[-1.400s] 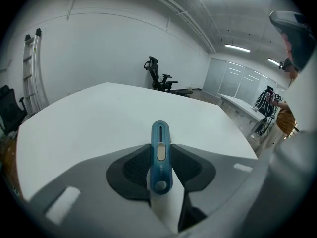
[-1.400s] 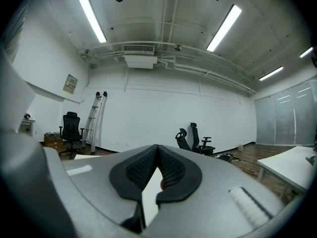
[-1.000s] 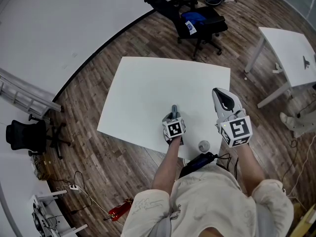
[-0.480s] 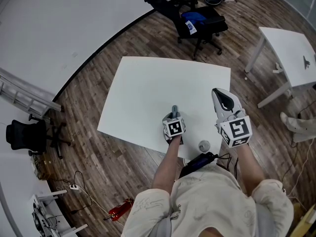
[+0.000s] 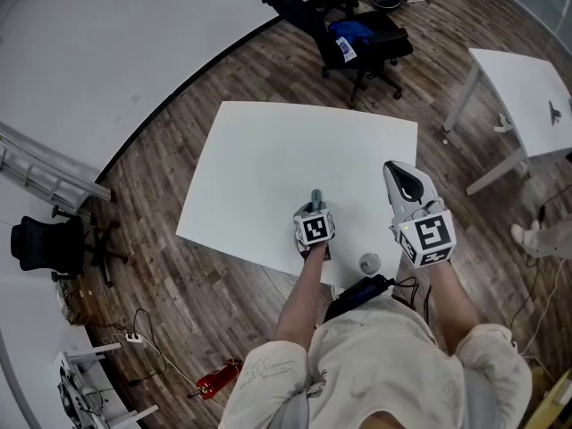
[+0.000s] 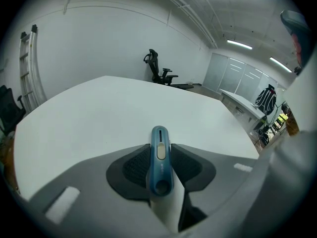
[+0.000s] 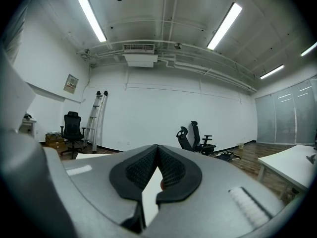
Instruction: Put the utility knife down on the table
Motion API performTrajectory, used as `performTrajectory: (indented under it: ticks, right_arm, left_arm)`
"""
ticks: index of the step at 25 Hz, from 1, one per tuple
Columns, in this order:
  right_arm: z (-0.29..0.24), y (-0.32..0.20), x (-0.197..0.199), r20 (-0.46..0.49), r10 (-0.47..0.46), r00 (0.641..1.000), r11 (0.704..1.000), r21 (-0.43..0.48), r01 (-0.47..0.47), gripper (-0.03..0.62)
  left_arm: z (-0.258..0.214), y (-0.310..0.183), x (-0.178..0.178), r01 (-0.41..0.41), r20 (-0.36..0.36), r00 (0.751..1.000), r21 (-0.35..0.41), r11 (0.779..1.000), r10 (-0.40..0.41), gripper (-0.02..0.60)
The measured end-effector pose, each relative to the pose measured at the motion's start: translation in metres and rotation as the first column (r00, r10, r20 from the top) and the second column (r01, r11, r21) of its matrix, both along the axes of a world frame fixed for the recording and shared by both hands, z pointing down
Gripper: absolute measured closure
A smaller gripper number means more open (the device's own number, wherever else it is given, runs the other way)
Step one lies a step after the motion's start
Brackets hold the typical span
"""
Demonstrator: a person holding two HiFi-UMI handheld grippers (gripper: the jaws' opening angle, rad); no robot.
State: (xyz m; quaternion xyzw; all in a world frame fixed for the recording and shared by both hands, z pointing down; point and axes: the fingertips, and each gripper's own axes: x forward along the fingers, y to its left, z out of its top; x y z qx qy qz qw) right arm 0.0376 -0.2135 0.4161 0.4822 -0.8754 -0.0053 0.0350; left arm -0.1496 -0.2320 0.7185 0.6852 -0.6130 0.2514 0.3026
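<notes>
Nothing has shifted lately: the left gripper (image 6: 161,169) stays clamped on the slim blue plastic utility knife (image 6: 159,150), angled down over the white rectangular table (image 5: 268,159) (contact unclear). The right gripper (image 7: 157,168) is closed and empty. Release is probably still pending.

the utility knife (image 6: 159,158) is gripped between the jaws of the left gripper (image 6: 161,155), above the near part of the table (image 5: 259,164). the right gripper (image 5: 404,179) is found to its right, an office chair (image 5: 357,34) behind the table.
</notes>
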Motion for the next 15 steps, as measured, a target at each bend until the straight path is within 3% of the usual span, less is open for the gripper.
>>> performTrajectory:
  ticks: [10, 15]
  right_arm:
    - [0.001, -0.001, 0.003, -0.002, 0.007, 1.000, 1.000, -0.004, -0.007, 0.586]
    - [0.002, -0.002, 0.006, -0.001, 0.011, 1.000, 1.000, -0.004, -0.011, 0.588]
  left_arm:
    - [-0.001, 0.004, -0.002, 0.000, 0.031, 1.000, -0.033, 0.999, 0.001, 0.417]
    - [-0.012, -0.002, -0.004, -0.007, 0.077, 0.997, 0.009, 1.000, 0.007, 0.415]
